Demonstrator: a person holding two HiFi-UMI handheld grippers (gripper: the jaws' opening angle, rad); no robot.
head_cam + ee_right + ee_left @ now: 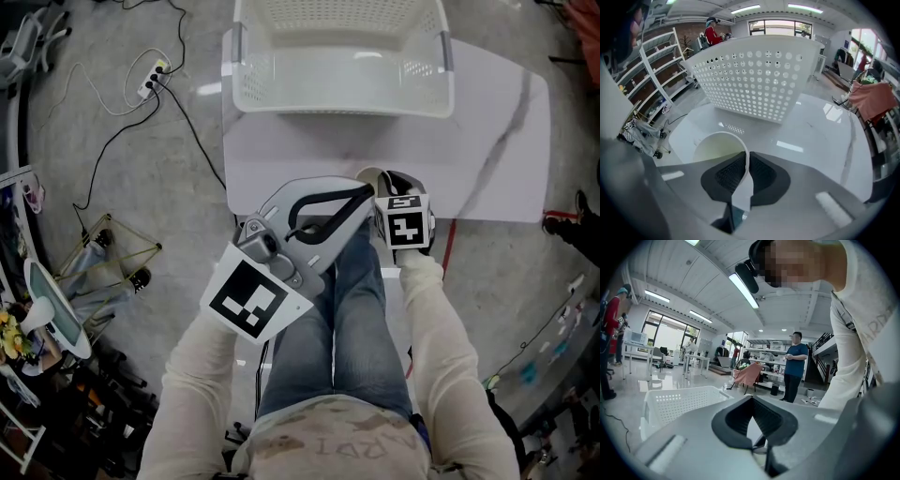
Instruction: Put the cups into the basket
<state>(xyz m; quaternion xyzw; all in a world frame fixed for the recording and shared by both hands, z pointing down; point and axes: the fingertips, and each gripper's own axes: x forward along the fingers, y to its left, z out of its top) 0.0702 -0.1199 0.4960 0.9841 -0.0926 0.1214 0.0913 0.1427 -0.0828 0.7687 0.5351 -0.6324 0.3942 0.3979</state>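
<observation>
The right tongs (pixel 746 164) are pinched tight on the rim of a white cup (pixel 710 149). The cup's wall is caught between the pads and its mouth opens toward the lower left of the frame. The cup is by the near edge of the white table (pixel 811 136), well apart from the perforated basket (pixel 759 75) at upper centre. In the head view's middle, the left tongs (pixel 361 199) hover just beside, tips closed on nothing.
</observation>
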